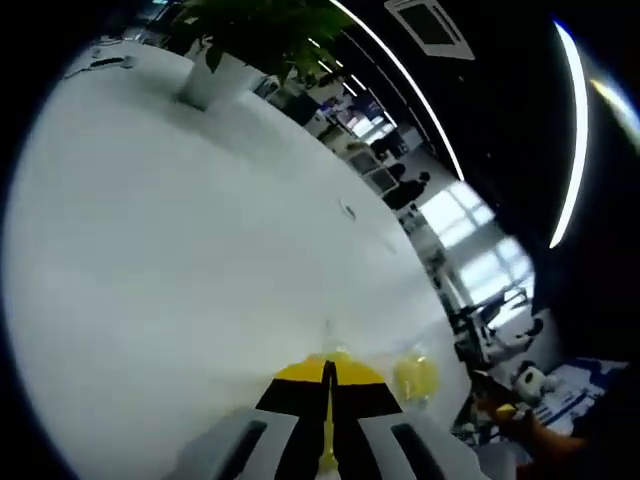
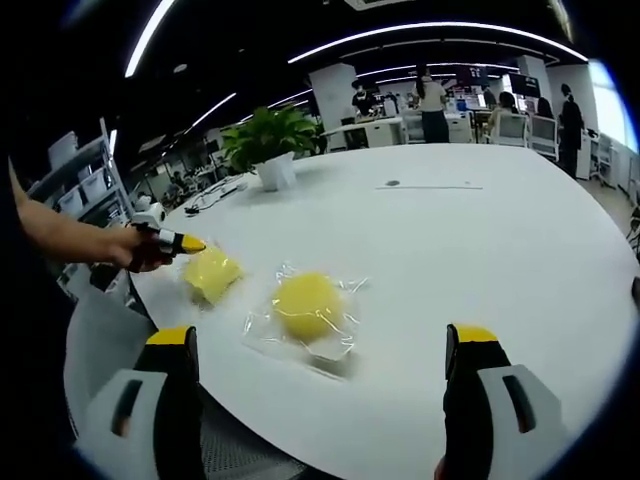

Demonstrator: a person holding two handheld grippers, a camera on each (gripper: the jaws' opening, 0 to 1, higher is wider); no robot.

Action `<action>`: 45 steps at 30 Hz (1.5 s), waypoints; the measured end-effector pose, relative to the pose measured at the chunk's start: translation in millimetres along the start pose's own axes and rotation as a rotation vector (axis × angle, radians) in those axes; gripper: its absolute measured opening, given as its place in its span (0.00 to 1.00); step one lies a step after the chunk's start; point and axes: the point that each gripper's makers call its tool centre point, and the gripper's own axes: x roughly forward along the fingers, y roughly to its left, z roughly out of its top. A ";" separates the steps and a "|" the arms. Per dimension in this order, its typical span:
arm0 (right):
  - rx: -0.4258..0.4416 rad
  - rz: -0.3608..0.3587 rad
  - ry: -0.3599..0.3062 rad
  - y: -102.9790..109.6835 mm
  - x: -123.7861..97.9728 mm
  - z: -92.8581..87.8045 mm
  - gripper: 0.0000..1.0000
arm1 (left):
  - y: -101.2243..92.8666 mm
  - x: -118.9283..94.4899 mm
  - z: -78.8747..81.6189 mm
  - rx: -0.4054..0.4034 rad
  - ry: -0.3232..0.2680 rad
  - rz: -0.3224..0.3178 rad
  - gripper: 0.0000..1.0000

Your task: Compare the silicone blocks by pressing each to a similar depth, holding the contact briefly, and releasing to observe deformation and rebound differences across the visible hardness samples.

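Your right gripper [image 2: 320,400] hangs released, jaws wide apart, off the near edge of the white table [image 2: 520,250]; your left gripper [image 1: 328,400] is clenched, its yellow tips meeting with nothing between them. In the right gripper view the left one comes in at 9 o'clock, its tip touching or just beside the yellow block [image 2: 212,272]. The round yellow sample in its clear bag [image 2: 306,306] lies just beside that block, toward 6 o'clock of the tabletop. By my reading, you are at the first press at most, with the bagged sample not yet pressed. Both samples sit near the table's rim, so mind pushing them off; open tabletop stretches toward the potted plant [image 2: 268,145] at 11 o'clock.
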 end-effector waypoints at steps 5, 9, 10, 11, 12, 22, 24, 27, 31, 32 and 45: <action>-0.008 0.008 -0.007 3.5 1.2 3.4 0.96 | -24.3 -3.1 7.8 0.037 -0.006 -0.042 0.00; -0.014 0.016 -0.011 7.3 1.8 5.9 0.96 | -44.3 -5.0 15.5 0.073 -0.015 -0.076 0.00; -0.017 0.018 -0.011 8.4 1.8 6.7 0.96 | -49.1 -5.2 16.4 0.092 -0.013 -0.086 0.00; -0.022 0.020 -0.010 9.6 1.9 7.5 0.96 | -54.0 -5.8 17.5 0.135 -0.011 -0.091 0.00; -0.025 0.023 -0.010 10.4 2.0 8.2 0.96 | -57.4 -6.3 17.8 0.172 -0.008 -0.093 0.00; -0.046 0.051 -0.056 19.2 4.5 29.5 0.96 | -95.6 -19.4 34.4 0.383 -0.061 -0.119 0.00; -0.036 0.066 -0.073 22.4 4.9 34.7 0.96 | -109.2 -22.5 41.3 0.422 -0.070 -0.148 0.00; -0.030 0.086 -0.085 27.9 6.8 41.7 0.96 | -134.7 -29.2 51.2 0.484 -0.078 -0.193 0.00; -0.058 0.121 -0.112 39.6 7.5 54.7 0.96 | -159.6 -39.7 65.5 0.527 -0.102 -0.222 0.00; -0.062 0.127 -0.114 41.5 7.6 57.2 0.96 | -164.2 -41.9 68.9 0.533 -0.108 -0.229 0.00; -0.123 0.271 -0.174 78.9 8.2 99.6 0.96 | -215.0 -58.7 66.9 0.622 -0.070 -0.350 0.00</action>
